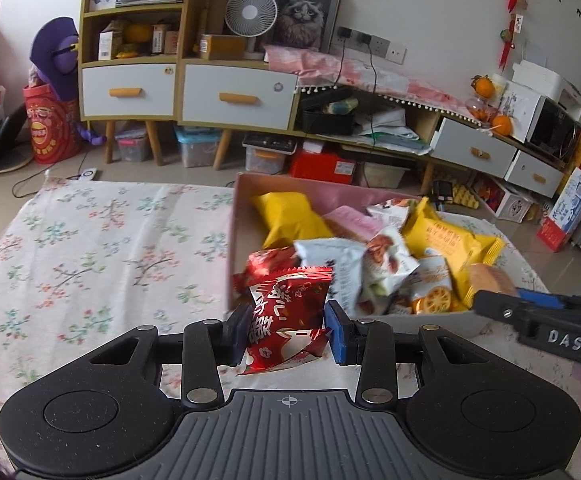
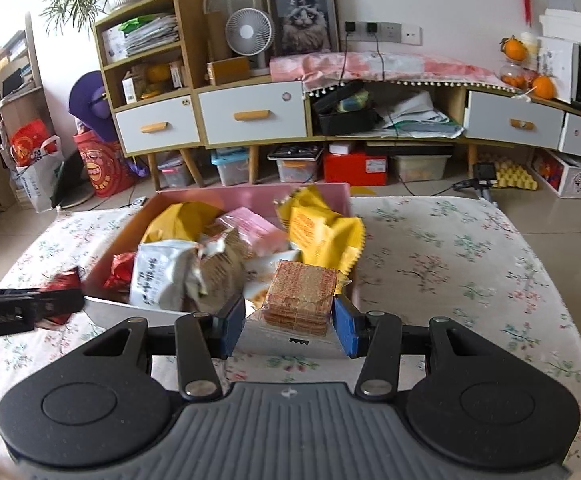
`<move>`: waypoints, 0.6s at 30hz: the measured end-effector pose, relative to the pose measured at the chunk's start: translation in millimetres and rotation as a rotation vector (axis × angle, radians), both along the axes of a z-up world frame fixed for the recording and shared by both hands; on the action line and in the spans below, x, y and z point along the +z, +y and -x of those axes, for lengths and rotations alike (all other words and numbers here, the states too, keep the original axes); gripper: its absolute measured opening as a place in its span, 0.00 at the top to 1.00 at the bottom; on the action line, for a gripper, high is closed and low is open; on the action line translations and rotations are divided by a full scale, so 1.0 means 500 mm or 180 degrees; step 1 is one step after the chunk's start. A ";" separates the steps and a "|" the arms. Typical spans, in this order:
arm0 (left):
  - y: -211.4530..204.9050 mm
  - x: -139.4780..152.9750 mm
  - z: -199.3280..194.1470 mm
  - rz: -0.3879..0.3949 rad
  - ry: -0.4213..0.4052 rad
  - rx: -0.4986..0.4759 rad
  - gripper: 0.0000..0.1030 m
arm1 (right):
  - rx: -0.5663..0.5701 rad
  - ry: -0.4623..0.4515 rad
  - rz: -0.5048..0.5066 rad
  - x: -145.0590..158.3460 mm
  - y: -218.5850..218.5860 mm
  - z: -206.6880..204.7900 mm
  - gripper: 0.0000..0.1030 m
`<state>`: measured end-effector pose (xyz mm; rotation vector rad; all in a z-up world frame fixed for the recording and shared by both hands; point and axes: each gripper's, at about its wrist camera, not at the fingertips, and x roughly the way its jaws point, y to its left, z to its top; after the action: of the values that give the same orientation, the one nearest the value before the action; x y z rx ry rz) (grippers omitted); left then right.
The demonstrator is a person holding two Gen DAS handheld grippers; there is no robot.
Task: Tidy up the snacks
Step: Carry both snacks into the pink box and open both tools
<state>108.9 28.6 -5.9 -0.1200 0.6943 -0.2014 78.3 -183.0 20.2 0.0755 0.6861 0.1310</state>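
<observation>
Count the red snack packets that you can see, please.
2: one red packet is clamped in the left gripper; another red packet lies in the box behind it. More may be buried.

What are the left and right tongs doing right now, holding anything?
Left tongs: closed on a red snack packet.
Right tongs: closed on a clear-wrapped stack of brown crackers.
</observation>
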 end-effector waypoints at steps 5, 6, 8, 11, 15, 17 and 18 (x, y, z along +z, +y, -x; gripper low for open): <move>-0.023 -0.009 -0.021 0.0127 0.0003 0.0016 0.64 | -0.0008 0.0042 -0.0238 -0.003 0.006 -0.011 0.57; -0.027 -0.010 -0.025 0.0125 0.0008 0.0021 0.64 | 0.0006 0.0044 -0.0266 -0.003 0.007 -0.009 0.57; -0.033 -0.010 -0.034 0.0135 0.0005 0.0028 0.64 | 0.0020 0.0072 -0.0295 -0.005 0.009 -0.009 0.57; -0.033 -0.007 -0.050 0.0189 -0.0001 0.0038 0.64 | -0.0067 0.0147 -0.0398 -0.012 0.003 -0.011 0.57; -0.040 0.000 -0.071 0.0137 -0.0090 -0.0014 0.64 | -0.0236 0.0230 -0.0538 -0.013 -0.012 -0.016 0.57; -0.046 0.002 -0.083 0.0136 -0.0125 -0.0086 0.64 | -0.0314 0.0205 -0.0650 -0.004 -0.020 -0.023 0.57; -0.049 0.002 -0.089 0.0152 -0.0127 -0.0134 0.64 | -0.0336 0.0190 -0.0722 0.002 -0.024 -0.030 0.57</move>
<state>153.3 4.1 -5.0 -0.1468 0.6529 -0.2604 93.2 -195.0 21.0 0.3337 0.7231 0.1050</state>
